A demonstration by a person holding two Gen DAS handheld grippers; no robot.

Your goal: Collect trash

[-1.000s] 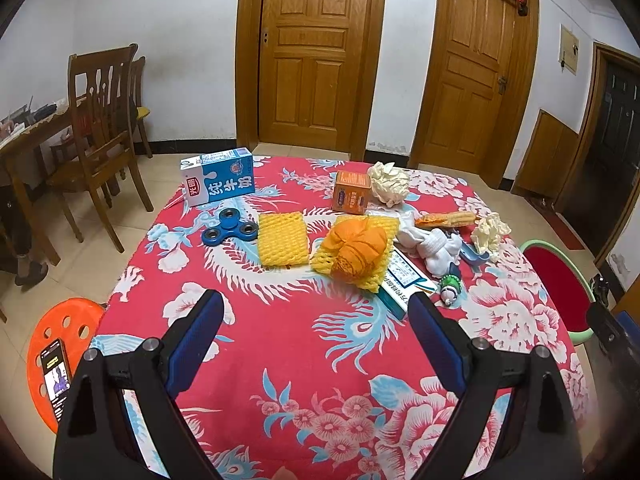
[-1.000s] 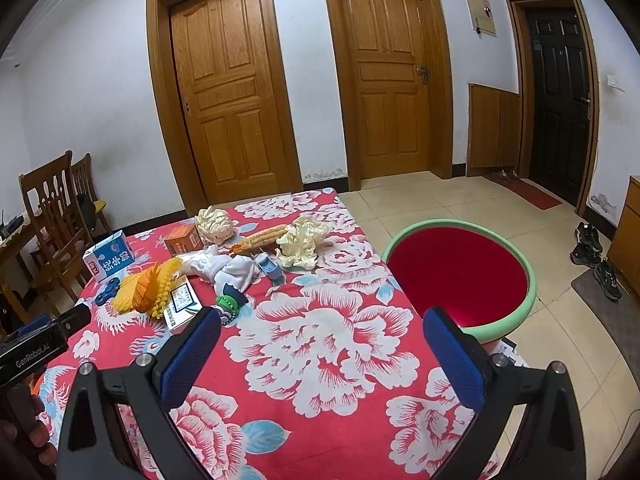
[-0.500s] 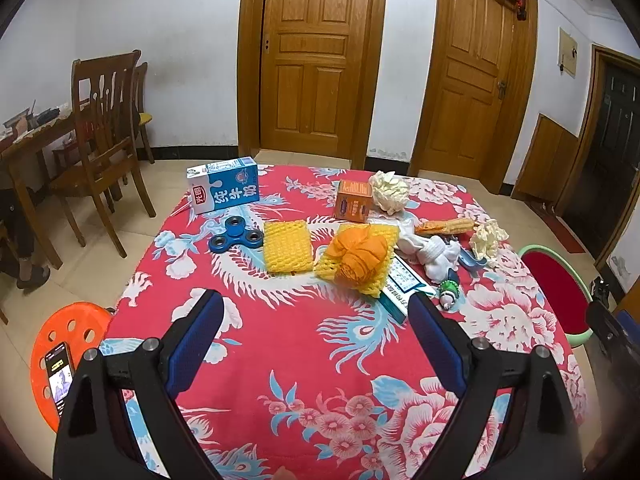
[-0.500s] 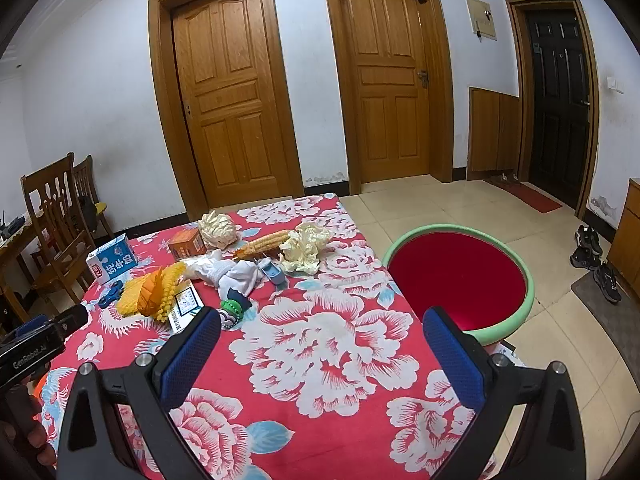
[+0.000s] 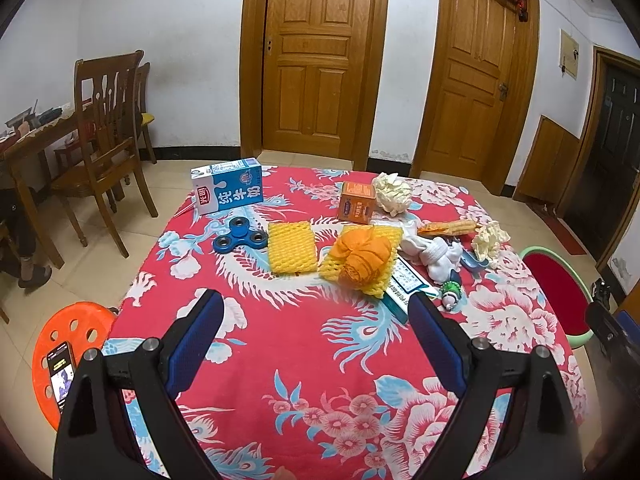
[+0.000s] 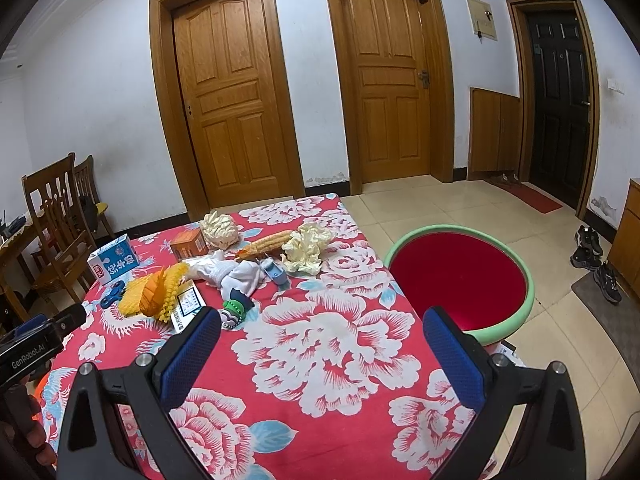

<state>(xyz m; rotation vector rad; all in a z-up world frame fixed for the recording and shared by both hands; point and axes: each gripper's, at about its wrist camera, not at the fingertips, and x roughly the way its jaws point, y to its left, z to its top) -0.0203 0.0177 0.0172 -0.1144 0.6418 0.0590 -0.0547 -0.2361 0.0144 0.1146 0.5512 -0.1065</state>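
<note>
Overhead, both hand-held grippers [image 5: 312, 324] [image 6: 320, 344] agape, empty

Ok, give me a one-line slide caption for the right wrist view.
Open right claw hovers over the red floral tablecloth, scattered litter beyond and a red, green-rimmed round tub beside the table.

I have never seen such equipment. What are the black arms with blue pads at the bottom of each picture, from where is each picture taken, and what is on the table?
There is no robot: a person carries one hand-held gripper in each hand, each with a fisheye camera looking along its two fingers. One picture is from the left gripper, the other from the right gripper. Both are open and hold nothing.

On the flowered tablecloth lie a milk carton, a blue fidget spinner, yellow foam fruit nets, an orange box, a corn cob, corn husks and white socks. Beside the table stands a red basin with a green rim, probably for the trash.
</note>
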